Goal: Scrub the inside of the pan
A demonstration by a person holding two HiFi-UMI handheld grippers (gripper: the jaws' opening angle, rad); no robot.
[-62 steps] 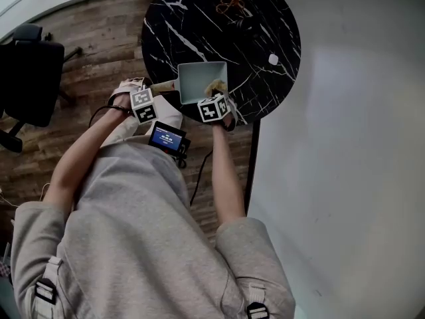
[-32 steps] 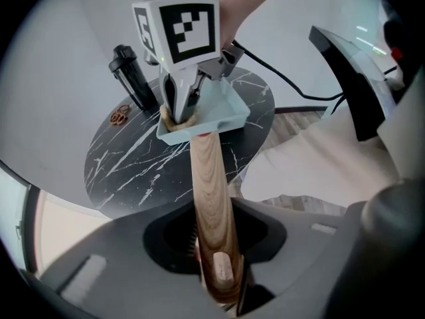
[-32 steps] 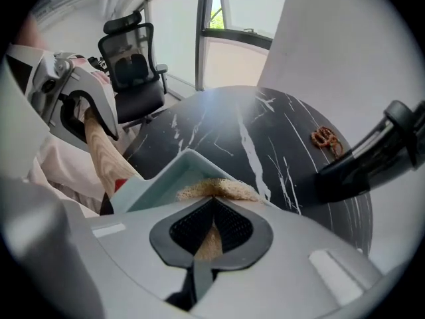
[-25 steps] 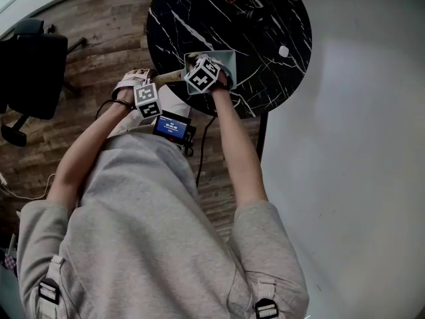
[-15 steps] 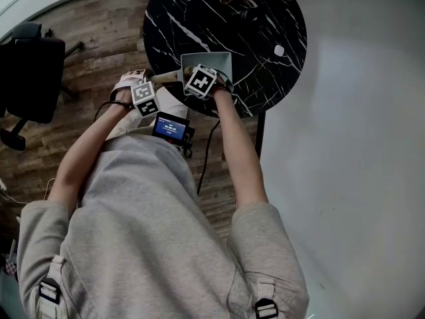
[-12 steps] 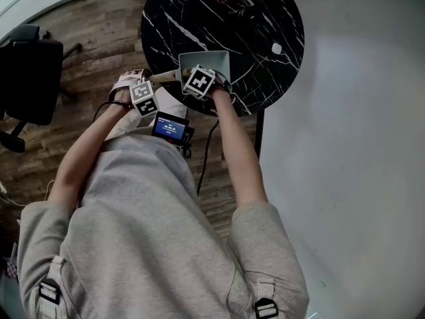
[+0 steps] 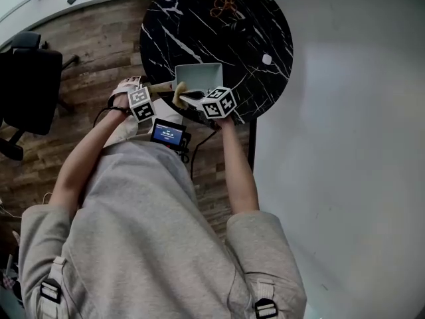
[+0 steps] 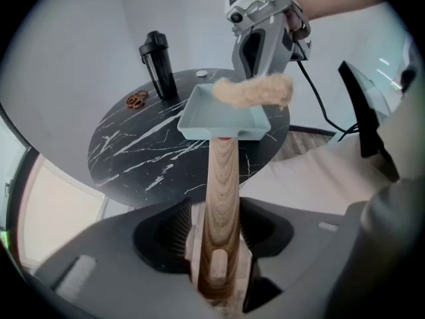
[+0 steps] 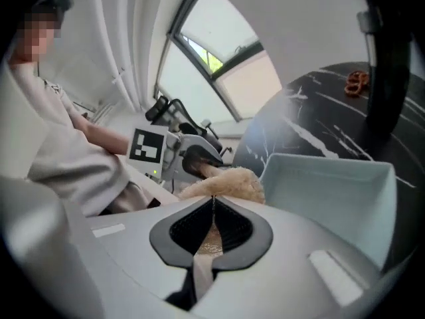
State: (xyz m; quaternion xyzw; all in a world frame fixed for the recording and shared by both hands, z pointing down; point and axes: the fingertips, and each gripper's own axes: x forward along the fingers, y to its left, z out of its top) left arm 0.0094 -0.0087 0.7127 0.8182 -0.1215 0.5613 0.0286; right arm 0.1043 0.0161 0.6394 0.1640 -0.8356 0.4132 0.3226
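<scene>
Furthest left of the pale blue-green square pan (image 7: 199,75), the left gripper (image 8: 219,244) points steeply down at the pan's light wooden handle (image 8: 222,178). Its jaws have just been opening. The handle runs between them, but the ribbed pads stand off its sides, with a gap showing on at least one side, so the gripper is open and not clamping it. The handle juts over the near edge of the black round marble-patterned table (image 7: 252,32), while the pan's body sits flat on the table close to that edge.

The inside of the pan looks bare and evenly coloured in all three views. Whether any film or residue remains cannot be told.

Over the handle-side rim of the pan hangs a tan fluffy scrubbing pad (image 8: 252,90), clear of the floor of the pan. It is pinched in the right gripper (image 9: 212,208), whose jaws are closed tight on the pad's near end, and the gripper's marker cube sits just right of the pan's near corner.

With the pad raised out of the pan and the handle let go, the scrubbing seems finished or at least paused. What appears left is putting the pad down. If the pan needs another pass, the handle must be gripped again first.
</scene>
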